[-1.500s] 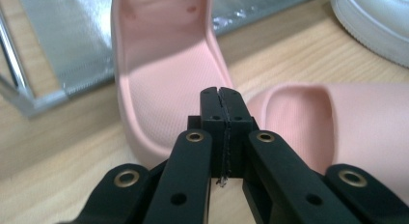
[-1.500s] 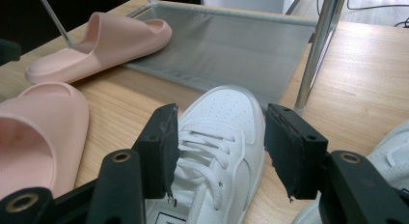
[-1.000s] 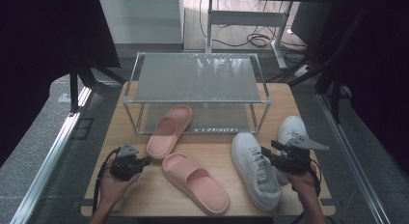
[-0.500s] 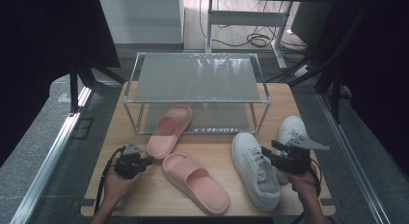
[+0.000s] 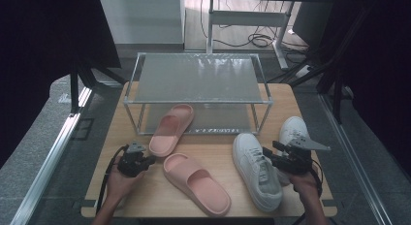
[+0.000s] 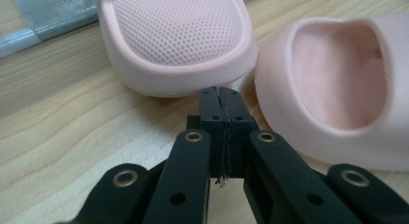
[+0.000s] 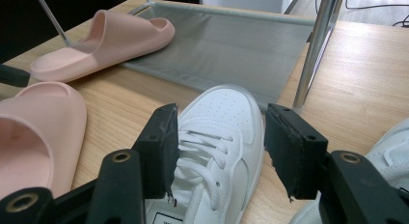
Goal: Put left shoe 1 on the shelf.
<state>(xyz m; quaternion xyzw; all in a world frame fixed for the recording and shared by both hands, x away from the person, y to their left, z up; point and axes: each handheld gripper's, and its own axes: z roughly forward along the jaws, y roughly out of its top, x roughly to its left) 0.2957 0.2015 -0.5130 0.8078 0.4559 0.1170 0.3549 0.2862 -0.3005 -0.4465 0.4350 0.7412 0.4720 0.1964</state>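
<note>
**Two pairs of shoes, risky grabs**

Two pink slippers (image 5: 196, 182) lie on the tabletop (image 5: 145, 196) before the rack (image 5: 196, 79). The left hand-held gripper (image 6: 223, 96), jaws together, could shove one slipper away. The right hand-held gripper (image 7: 217, 137), jaws apart over the white sneaker (image 7: 217, 147), may snag laces.

A light wooden table (image 5: 145, 196) stands on a grey floor (image 5: 43, 152), bearing a metal-framed rack (image 5: 198, 84) with two grey mesh shelves. Black curtains (image 5: 43, 36) hang at both sides. Beyond the rack stands a white desk frame (image 5: 249, 16), with dark cables (image 5: 257, 40) trailing across a paler floor beneath it.
</note>
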